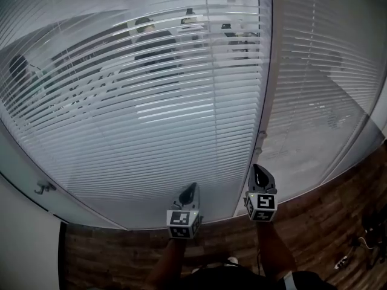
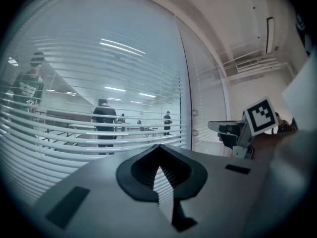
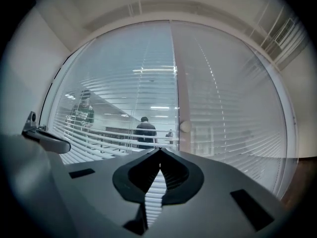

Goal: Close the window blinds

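Left gripper [image 1: 191, 187] and right gripper [image 1: 259, 170], both pressed together and empty, hang short of the post [image 1: 266, 71]; left blinds [image 1: 151, 101] beside it stand tilted open, right blinds [image 1: 314, 89] look closed: task seemingly half done.

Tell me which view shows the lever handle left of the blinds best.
The right gripper view: the lever handle sits near and large at its left edge. The head view shows it only small and far off at lower left. The left gripper view doesn't show it.
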Tool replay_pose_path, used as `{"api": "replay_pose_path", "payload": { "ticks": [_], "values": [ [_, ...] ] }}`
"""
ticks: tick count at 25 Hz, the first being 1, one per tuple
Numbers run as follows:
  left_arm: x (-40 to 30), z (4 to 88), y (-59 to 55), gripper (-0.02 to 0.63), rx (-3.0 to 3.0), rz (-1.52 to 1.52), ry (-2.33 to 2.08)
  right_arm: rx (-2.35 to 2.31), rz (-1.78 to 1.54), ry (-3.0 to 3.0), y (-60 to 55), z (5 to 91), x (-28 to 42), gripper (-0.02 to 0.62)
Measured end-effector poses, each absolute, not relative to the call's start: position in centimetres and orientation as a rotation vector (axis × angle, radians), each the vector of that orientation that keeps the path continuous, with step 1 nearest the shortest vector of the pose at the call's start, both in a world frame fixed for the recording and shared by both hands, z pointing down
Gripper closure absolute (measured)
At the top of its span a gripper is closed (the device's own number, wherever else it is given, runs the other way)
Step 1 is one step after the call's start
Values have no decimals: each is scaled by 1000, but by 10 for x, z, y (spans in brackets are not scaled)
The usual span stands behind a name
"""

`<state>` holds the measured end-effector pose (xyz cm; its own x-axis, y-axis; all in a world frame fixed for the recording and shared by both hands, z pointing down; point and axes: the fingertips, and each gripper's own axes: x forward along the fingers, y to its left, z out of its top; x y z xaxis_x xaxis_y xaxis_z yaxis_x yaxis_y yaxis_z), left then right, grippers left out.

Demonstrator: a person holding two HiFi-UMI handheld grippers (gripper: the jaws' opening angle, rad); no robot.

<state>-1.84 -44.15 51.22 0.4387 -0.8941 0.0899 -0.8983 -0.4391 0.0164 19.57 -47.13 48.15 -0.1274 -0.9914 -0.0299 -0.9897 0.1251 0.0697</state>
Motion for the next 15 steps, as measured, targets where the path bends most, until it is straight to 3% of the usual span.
{"api": "replay_pose_path", "payload": {
  "ticks": [10,15],
  "values": [
    [-1,498,-453,611,2650,105,-1602,2127,-123,-2313,-503,452,219,592],
    [3,515,-451,611,2640,153,-1588,2129,-107,-2321,-517,442,226,514]
  ]
}}
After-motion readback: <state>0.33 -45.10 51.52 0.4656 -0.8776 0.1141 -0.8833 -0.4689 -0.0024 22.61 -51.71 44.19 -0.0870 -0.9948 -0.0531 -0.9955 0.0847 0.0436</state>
